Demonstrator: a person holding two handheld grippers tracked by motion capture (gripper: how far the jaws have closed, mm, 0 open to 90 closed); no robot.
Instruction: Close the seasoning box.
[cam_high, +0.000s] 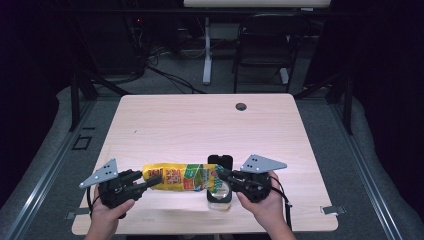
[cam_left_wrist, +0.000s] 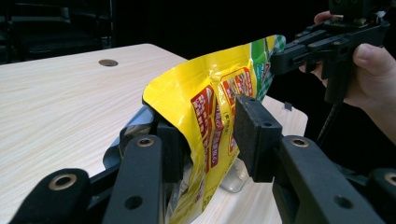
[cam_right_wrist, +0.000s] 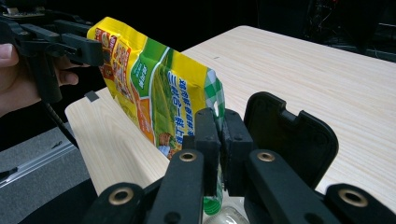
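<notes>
A yellow and green snack bag (cam_high: 180, 177) hangs level just above the table's front edge, stretched between both grippers. My left gripper (cam_high: 150, 182) has its jaws on either side of the bag's yellow end (cam_left_wrist: 205, 107), pads against the foil. My right gripper (cam_high: 220, 175) is shut on the green checkered end (cam_right_wrist: 215, 100), jaws nearly together. Below that end stands a clear container (cam_high: 220, 196) with its black lid (cam_high: 220, 161) swung open behind it. In the right gripper view the lid (cam_right_wrist: 289, 135) stands just past the jaws.
The light wooden table (cam_high: 200, 125) has a round cable hole (cam_high: 241, 106) near its far edge. A black chair (cam_high: 265, 45) and a white desk leg (cam_high: 207, 50) stand beyond it on grey floor. Both hands are close to the table's front edge.
</notes>
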